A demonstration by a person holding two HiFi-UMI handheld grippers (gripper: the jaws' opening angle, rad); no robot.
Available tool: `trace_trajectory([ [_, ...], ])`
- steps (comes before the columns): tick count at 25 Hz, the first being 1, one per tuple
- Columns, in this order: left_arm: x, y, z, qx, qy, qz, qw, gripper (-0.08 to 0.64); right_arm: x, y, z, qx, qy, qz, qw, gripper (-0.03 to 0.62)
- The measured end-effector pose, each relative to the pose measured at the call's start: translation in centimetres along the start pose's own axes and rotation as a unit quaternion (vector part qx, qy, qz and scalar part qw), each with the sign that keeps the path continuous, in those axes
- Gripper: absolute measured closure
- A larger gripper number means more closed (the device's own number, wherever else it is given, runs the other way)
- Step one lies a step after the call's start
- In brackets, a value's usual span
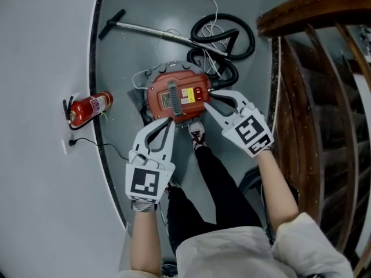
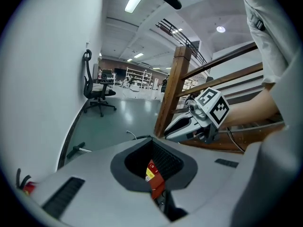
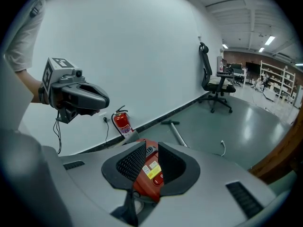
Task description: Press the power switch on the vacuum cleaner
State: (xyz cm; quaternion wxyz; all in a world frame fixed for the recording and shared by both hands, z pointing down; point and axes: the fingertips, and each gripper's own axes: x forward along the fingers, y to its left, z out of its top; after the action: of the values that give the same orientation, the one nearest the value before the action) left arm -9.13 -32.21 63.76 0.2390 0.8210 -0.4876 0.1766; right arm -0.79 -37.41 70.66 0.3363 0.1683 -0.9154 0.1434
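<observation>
Head view: a red vacuum cleaner sits on the grey floor just ahead of the person's shoe. Its hose coils beyond it, next to a long wand. The power switch, a small red oval, is on the vacuum's top beside a yellow label. The left gripper points at the vacuum's near edge and the right gripper points at the switch side. A fire extinguisher stands by the white wall to the left, and a wooden railing runs along the right.

Left gripper view: the fingers stand a narrow slit apart with nothing between them. Through the slit the switch shows, carrying a small white mark too small to read, with the yellow label below it. The vacuum appears to lie some way beyond the tips.

Right gripper view: the fingers leave a narrow gap and hold nothing. The vacuum's top, its label and its switch show through the gap, apart from the tips. An office chair stands far off.

Progress: judging from these views, the press is not yet made. Both grippers are aimed at the vacuum, the right one better lined up with the switch. Lowering onto it and pushing remain to be done.

Writing: the print on the yellow label and on the extinguisher is illegible. No brand name can be read. Each gripper cube bears a black-and-white square marker.
</observation>
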Motion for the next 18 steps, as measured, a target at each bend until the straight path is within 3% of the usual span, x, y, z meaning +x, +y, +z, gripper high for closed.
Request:
trace_trajectory([
  [6,1.0,-0.1,-2.5,-0.012,0.016,0.003,0.9998,0.561,3.0,-1.4,-4.5,0.021,0.037,0.001,0.999,0.499],
  [18,1.9,-1.3,-6.8,-0.022,0.051,0.005,0.9985,0.561,8.6,-3.2,-10.9,-0.036,0.111,0.020,0.993,0.499],
])
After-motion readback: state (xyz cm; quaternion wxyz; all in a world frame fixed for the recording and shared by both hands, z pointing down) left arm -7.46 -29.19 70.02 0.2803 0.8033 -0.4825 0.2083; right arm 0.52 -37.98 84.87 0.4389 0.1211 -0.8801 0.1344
